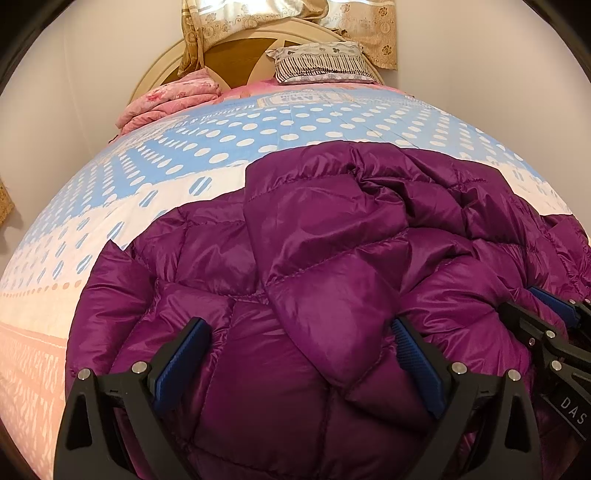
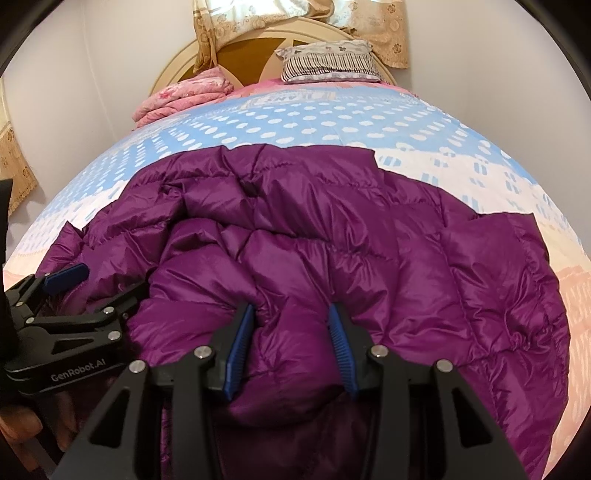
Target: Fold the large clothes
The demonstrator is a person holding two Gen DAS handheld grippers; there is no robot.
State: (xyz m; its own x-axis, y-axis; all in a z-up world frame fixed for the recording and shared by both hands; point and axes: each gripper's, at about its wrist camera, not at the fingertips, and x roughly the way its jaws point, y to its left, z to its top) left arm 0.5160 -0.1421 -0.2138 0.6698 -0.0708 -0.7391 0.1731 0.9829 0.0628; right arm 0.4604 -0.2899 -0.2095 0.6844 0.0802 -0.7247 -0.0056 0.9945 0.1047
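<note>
A large purple quilted down jacket (image 1: 314, 251) lies rumpled on the near part of the bed; it also fills the right wrist view (image 2: 351, 251). My left gripper (image 1: 299, 332) is open wide, its blue pads on either side of a puffy fold at the jacket's near edge. My right gripper (image 2: 291, 317) has its jaws partly closed, with a bulge of jacket fabric between the pads. The right gripper also shows at the right edge of the left wrist view (image 1: 546, 314), and the left gripper shows at the left of the right wrist view (image 2: 74, 288).
The bed (image 1: 258, 129) has a blue polka-dot cover with white and pink bands. A folded pink blanket (image 1: 170, 99) and a striped pillow (image 1: 325, 62) lie by the round headboard (image 1: 236, 59). A gold curtain (image 1: 288, 18) hangs behind. Walls stand on both sides.
</note>
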